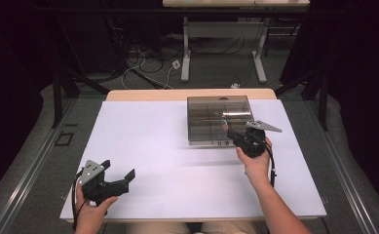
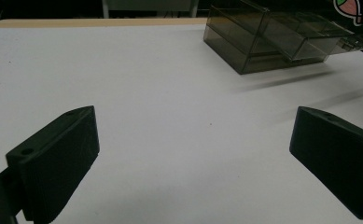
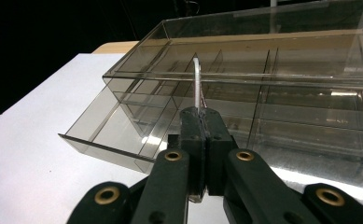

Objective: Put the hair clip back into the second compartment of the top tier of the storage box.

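We are counting one smoky clear drawer box (image 1: 219,119) on the worktop (image 1: 167,161), one thin white hooked piece (image 3: 197,84), and two tools: left tool (image 1: 121,183), right tool (image 1: 230,130).

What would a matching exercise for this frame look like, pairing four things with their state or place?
Things:
1. left tongs
2. right tongs
3. thin bent strip
4. clear box

States:
A. pinched, sticking up
B. far side of white table, drawer pulled out
C. jaws wide apart, nothing between
D. jaws closed together

Pairs: 1-C, 2-D, 3-A, 4-B
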The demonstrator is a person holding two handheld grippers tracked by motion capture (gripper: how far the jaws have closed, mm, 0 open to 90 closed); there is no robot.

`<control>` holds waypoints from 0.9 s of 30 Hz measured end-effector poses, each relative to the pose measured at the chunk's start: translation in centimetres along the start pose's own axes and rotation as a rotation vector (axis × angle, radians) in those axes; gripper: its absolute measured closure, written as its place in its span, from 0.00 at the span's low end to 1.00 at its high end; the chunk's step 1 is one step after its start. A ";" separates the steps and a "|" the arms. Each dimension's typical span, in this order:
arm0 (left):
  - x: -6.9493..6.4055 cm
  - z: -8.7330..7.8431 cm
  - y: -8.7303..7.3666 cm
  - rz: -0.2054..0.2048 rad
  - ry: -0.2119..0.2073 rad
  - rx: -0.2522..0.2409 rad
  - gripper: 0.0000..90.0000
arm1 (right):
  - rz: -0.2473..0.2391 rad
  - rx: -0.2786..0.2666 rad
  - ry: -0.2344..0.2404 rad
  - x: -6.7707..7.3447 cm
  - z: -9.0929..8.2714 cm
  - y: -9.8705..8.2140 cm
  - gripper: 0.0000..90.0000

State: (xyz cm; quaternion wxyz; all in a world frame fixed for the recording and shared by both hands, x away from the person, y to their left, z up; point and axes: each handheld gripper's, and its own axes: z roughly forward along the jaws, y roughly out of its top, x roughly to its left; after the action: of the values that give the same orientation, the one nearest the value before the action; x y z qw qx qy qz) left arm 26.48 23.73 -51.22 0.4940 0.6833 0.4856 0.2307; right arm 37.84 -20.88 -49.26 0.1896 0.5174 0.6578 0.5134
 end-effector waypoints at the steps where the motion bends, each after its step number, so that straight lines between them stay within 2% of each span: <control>1: 0.0 0.0 0.0 0.000 0.000 0.000 0.02 | 0.000 0.009 0.001 0.1 0.0 0.0 0.99; 8: 0.1 -0.2 0.0 0.010 0.002 -0.003 0.02 | -0.014 0.012 0.007 0.5 0.3 -0.4 0.99; 9: 0.0 -0.2 0.0 0.011 0.002 -0.001 0.02 | -0.019 0.032 0.009 0.5 0.2 -0.4 0.99; 27: 0.0 -0.1 0.0 0.006 0.000 -0.004 0.02 | -0.024 0.029 0.016 0.6 0.5 -0.7 0.99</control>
State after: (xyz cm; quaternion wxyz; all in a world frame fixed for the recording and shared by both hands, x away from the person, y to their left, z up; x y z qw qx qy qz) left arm 26.40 23.78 -51.16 0.4945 0.6839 0.4830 0.2334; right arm 37.65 -20.06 -49.87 0.1830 0.5078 0.6729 0.5058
